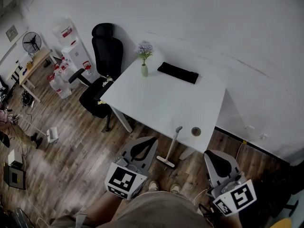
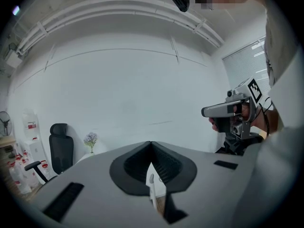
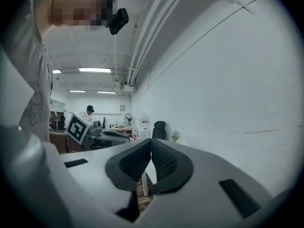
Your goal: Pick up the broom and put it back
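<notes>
No words, numbers or brand names can be read. The white cube on the left gripper and the white cube on the right gripper bear only black square code patterns. Red labels on the white containers by the wall are too small to read.

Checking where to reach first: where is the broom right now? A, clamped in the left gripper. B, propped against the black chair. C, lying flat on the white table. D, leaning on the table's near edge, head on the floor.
D: the broom stands head down on the wooden floor, its handle tip against the near edge of the white table.
</notes>
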`<state>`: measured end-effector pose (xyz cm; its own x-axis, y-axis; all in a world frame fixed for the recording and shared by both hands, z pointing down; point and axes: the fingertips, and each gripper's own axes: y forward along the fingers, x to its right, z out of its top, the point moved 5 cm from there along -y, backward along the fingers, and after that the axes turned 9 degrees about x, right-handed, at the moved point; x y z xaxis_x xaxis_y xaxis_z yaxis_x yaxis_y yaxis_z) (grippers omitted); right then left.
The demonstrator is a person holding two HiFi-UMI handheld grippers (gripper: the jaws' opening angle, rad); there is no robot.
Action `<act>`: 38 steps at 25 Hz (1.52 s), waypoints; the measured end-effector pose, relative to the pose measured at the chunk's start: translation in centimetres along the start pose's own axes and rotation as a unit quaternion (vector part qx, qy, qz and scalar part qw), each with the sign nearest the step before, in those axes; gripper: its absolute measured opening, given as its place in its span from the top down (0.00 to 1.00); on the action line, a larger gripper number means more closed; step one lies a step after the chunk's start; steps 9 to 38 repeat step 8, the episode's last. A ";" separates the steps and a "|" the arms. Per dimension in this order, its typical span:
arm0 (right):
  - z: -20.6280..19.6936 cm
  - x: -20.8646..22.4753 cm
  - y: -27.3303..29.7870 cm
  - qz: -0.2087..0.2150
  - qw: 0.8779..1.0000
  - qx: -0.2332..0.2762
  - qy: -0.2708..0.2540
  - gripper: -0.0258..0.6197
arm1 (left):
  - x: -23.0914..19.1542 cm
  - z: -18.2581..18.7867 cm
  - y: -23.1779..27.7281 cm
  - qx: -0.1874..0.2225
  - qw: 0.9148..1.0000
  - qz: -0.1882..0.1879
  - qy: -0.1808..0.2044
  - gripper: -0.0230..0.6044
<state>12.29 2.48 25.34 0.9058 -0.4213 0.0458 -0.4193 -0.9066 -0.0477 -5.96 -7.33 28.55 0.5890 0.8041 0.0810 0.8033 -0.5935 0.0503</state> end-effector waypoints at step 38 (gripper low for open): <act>-0.8 1.1 0.6 -0.013 1.000 0.003 0.006 0.91 | -0.5 -0.3 0.3 0.002 1.000 0.002 0.000 0.94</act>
